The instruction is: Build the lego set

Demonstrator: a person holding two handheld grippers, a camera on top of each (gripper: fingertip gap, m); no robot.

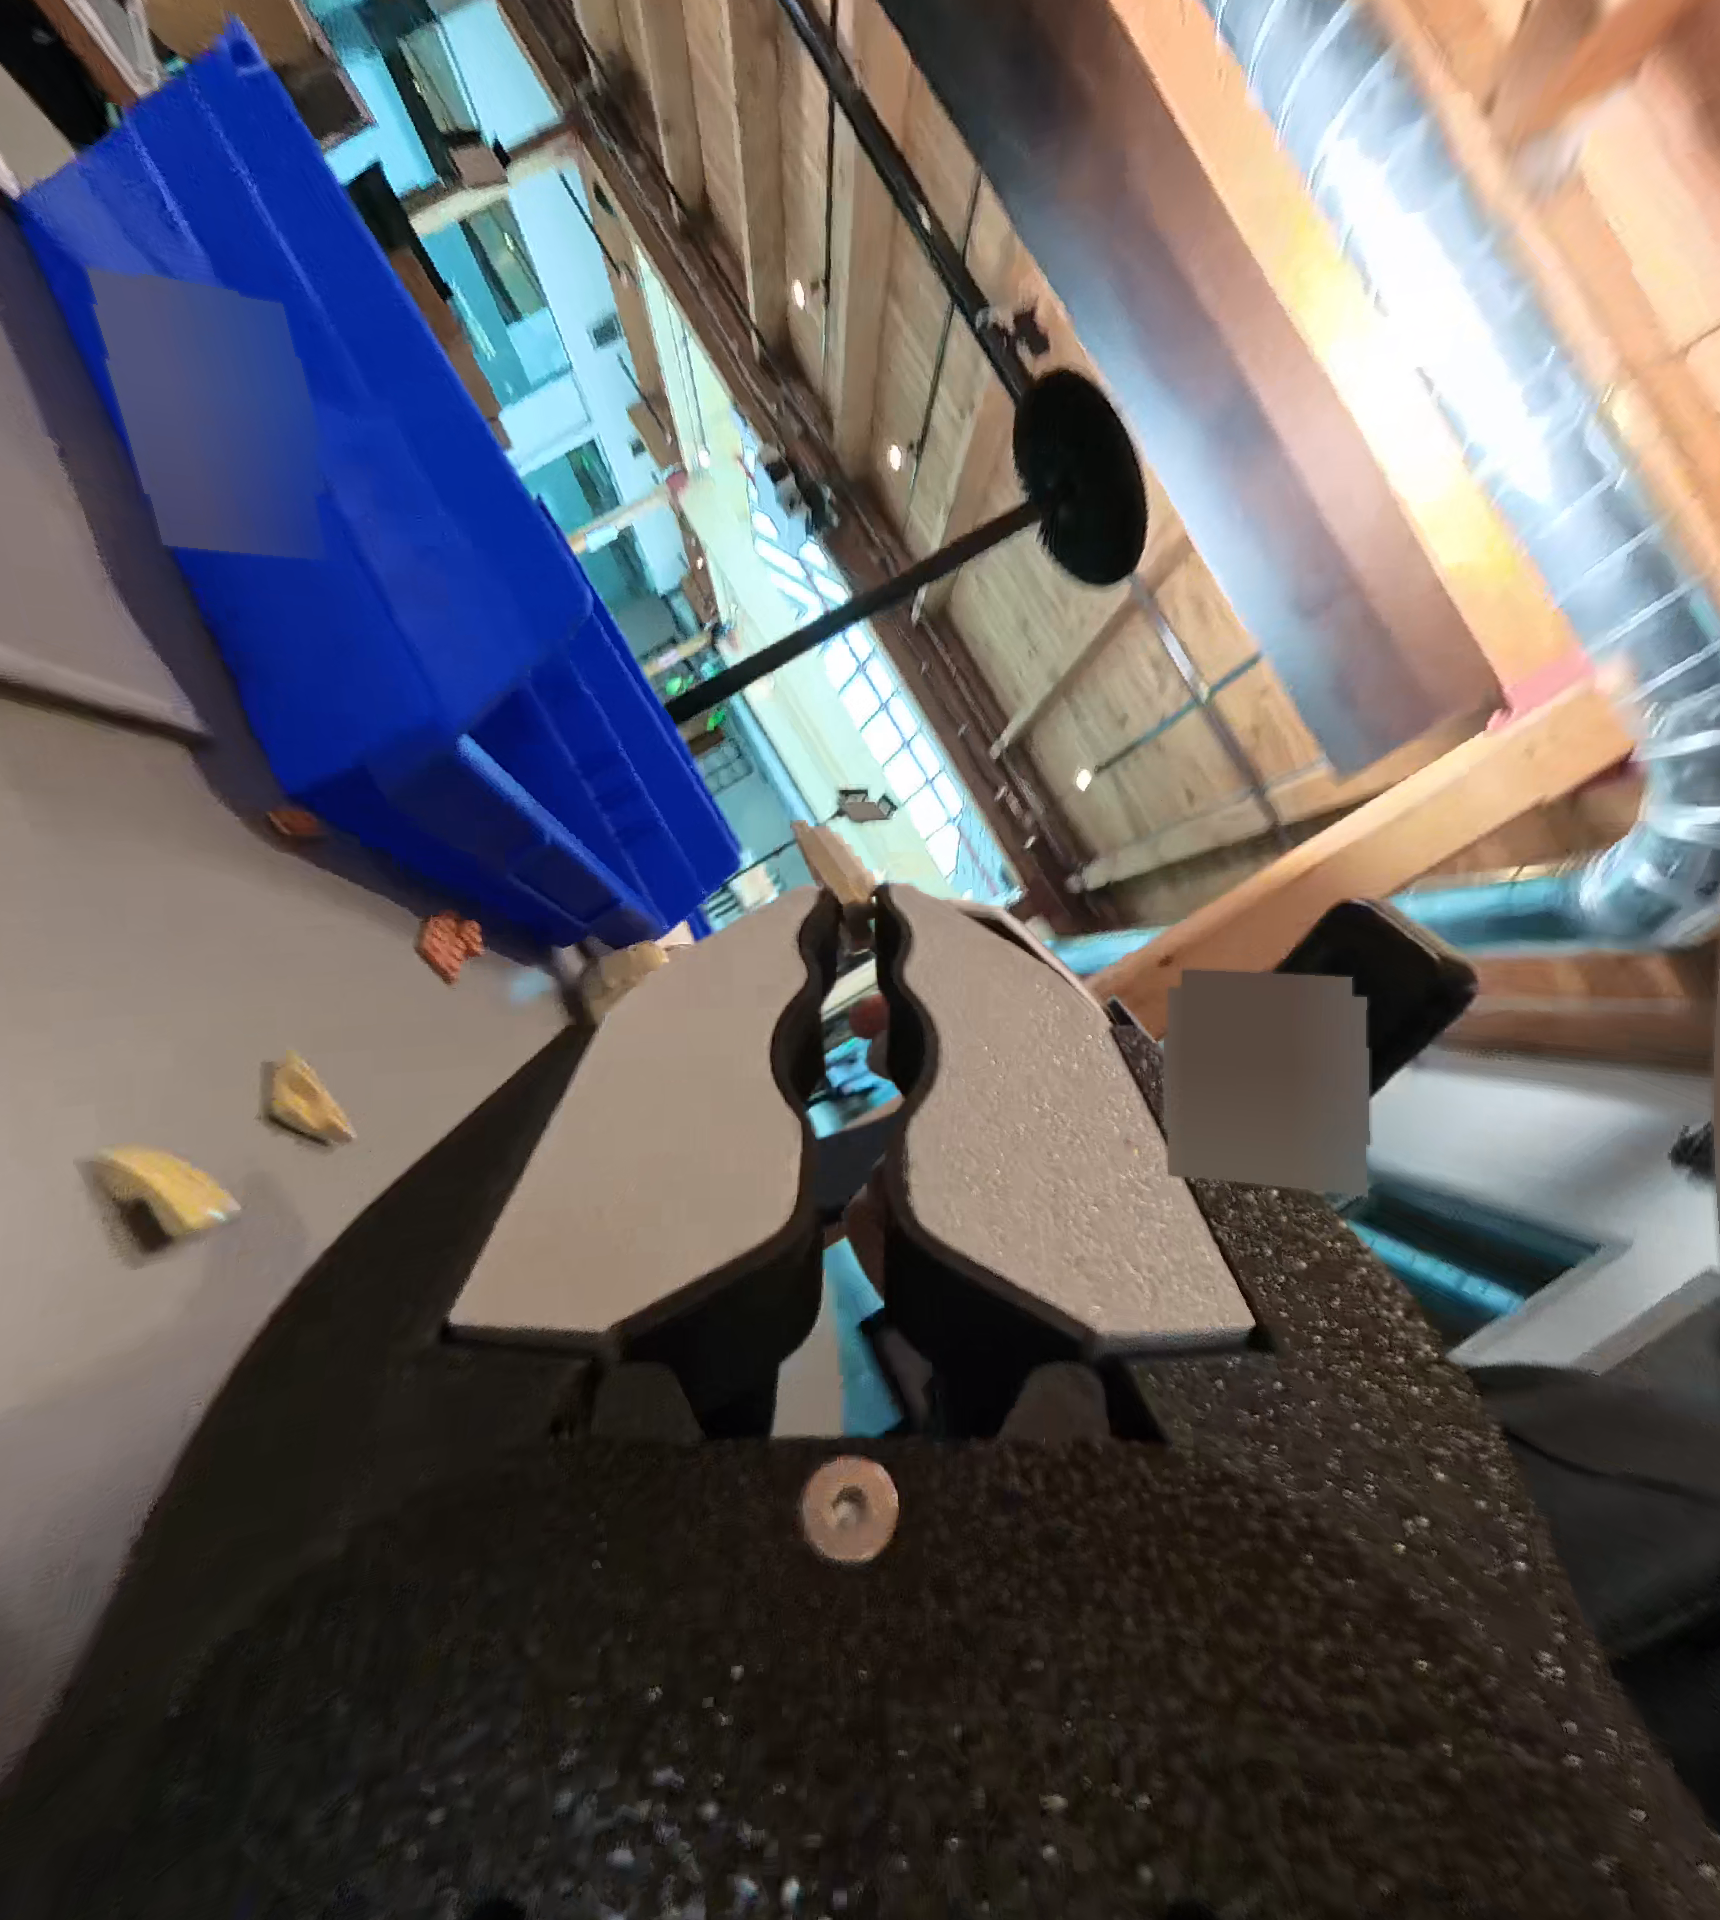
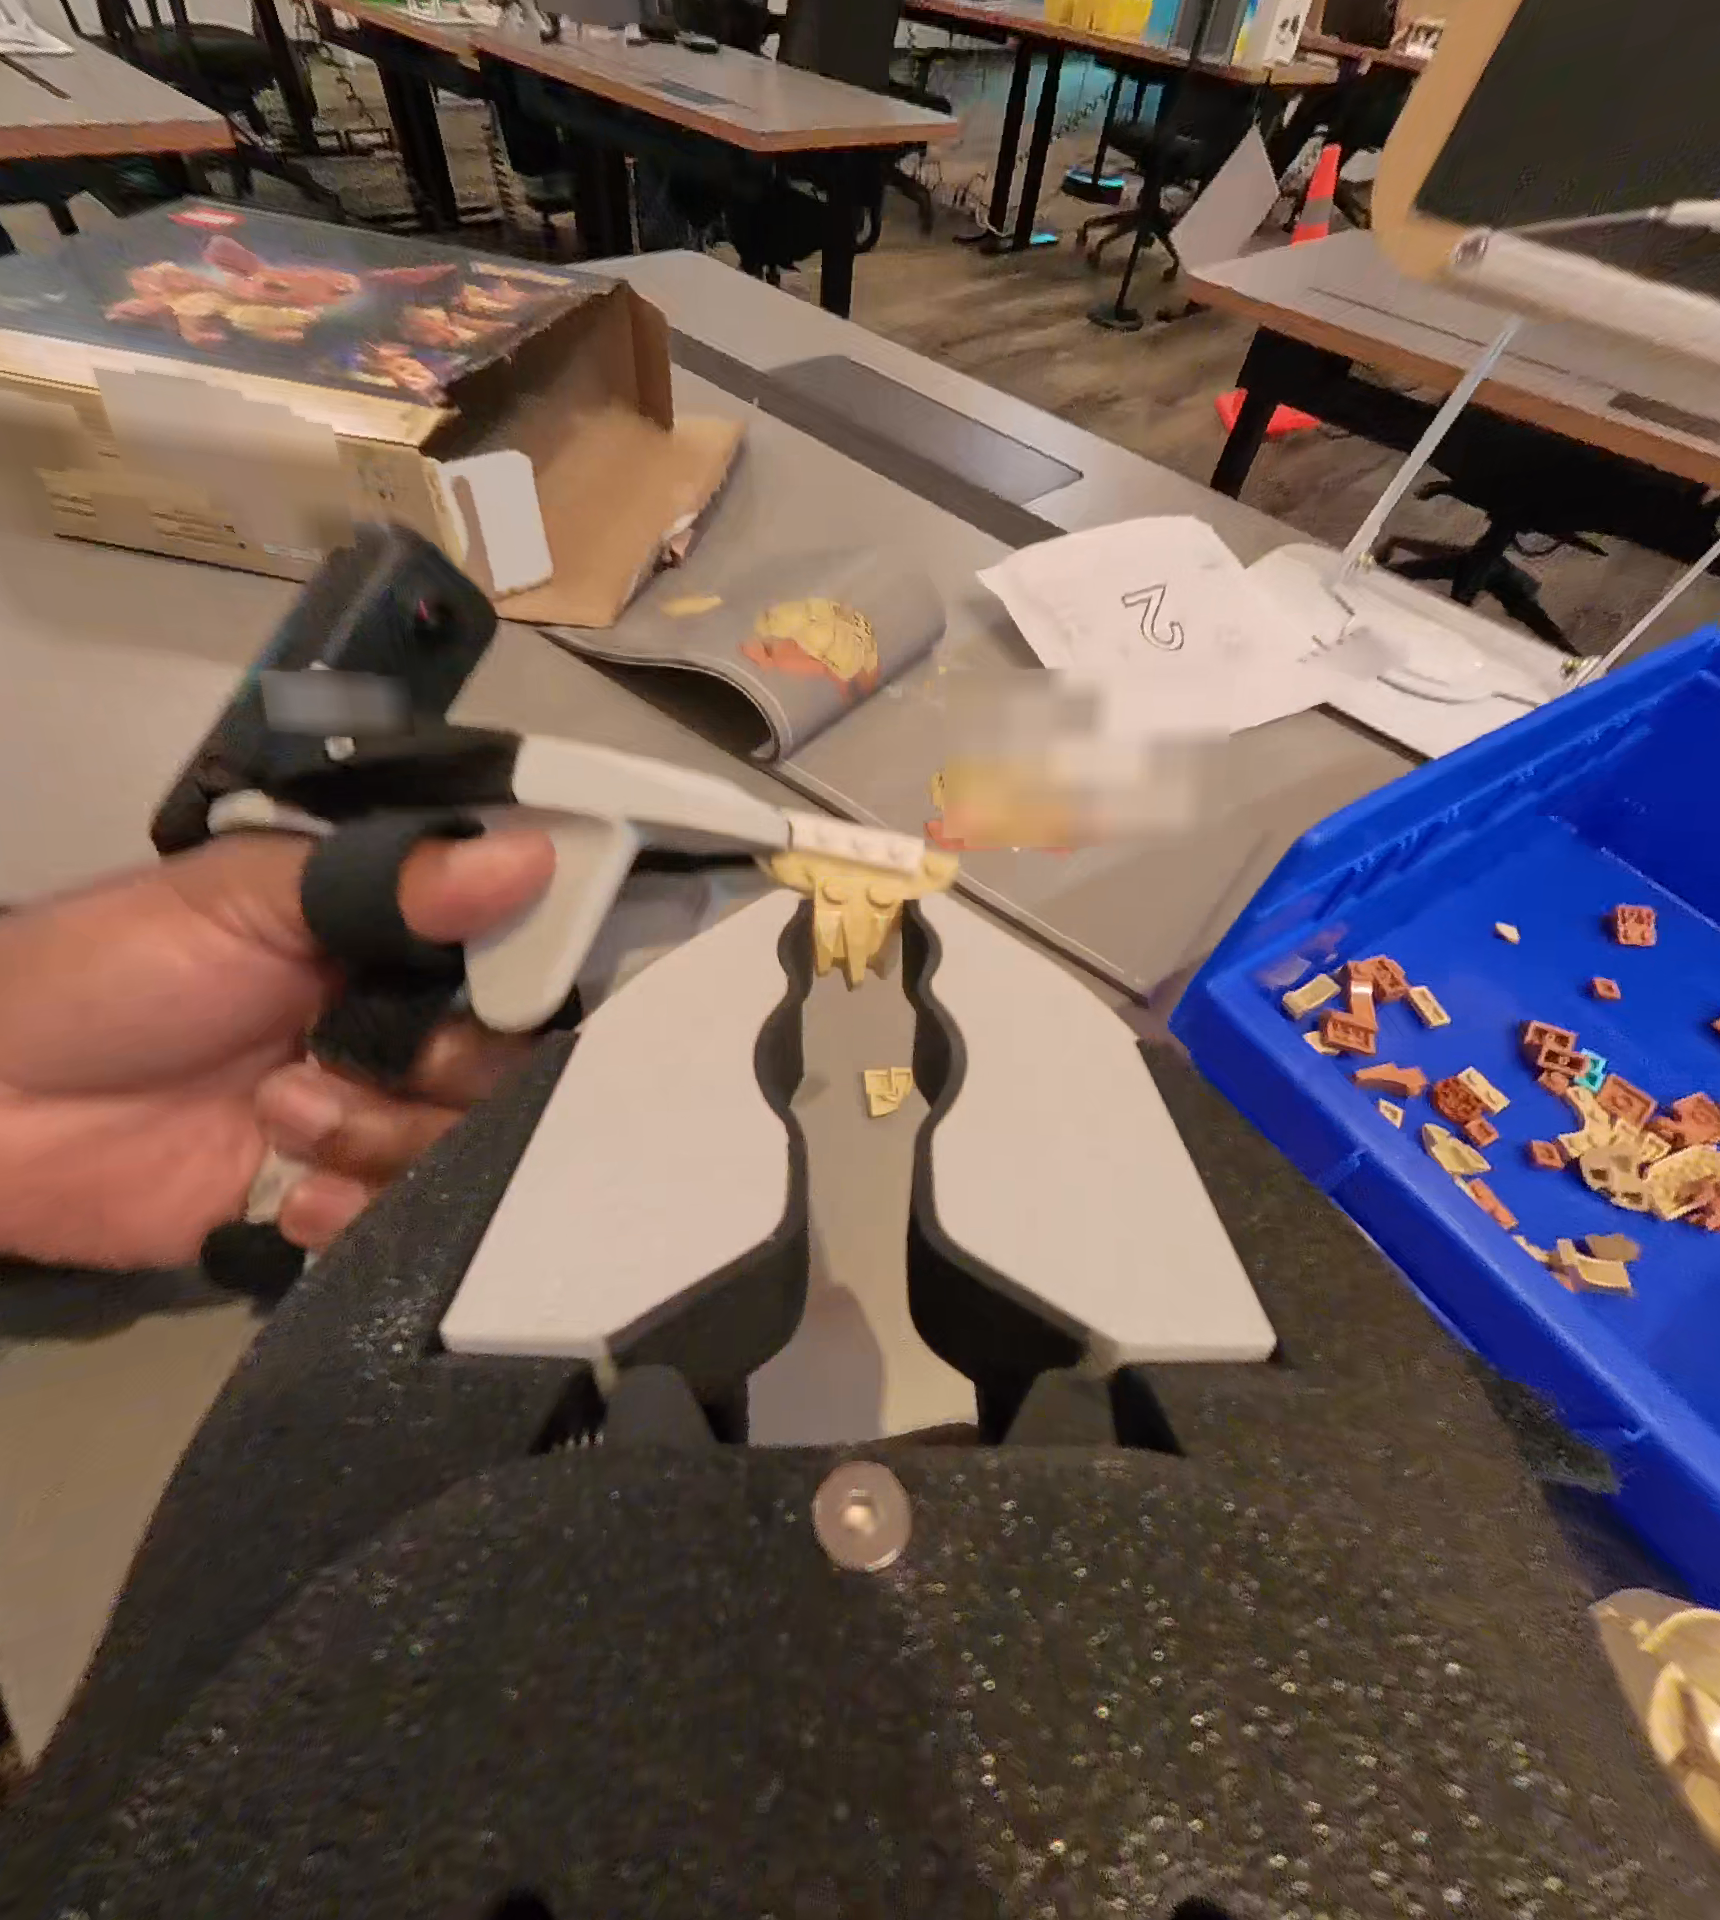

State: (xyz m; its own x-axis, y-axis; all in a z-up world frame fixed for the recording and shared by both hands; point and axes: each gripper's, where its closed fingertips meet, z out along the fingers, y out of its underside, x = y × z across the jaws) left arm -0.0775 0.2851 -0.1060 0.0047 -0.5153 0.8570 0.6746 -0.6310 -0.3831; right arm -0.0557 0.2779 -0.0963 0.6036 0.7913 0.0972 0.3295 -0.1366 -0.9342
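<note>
We pinch the small tan lego assembly in our right tool above the grey tabletop while our left tool, clenched on a pale flat lego plate, presses on, and misaligned studs could pop either loose.

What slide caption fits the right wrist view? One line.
Right gripper holds a tan Lego piece while the left gripper presses a plate onto it.

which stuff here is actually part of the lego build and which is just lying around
In the job:
tan lego sub-assembly pinched by right gripper
white lego plate held by left gripper
blue plastic bin of loose bricks
open instruction booklet

Lying about:
opened cardboard set box
crumpled white paper bag
</note>
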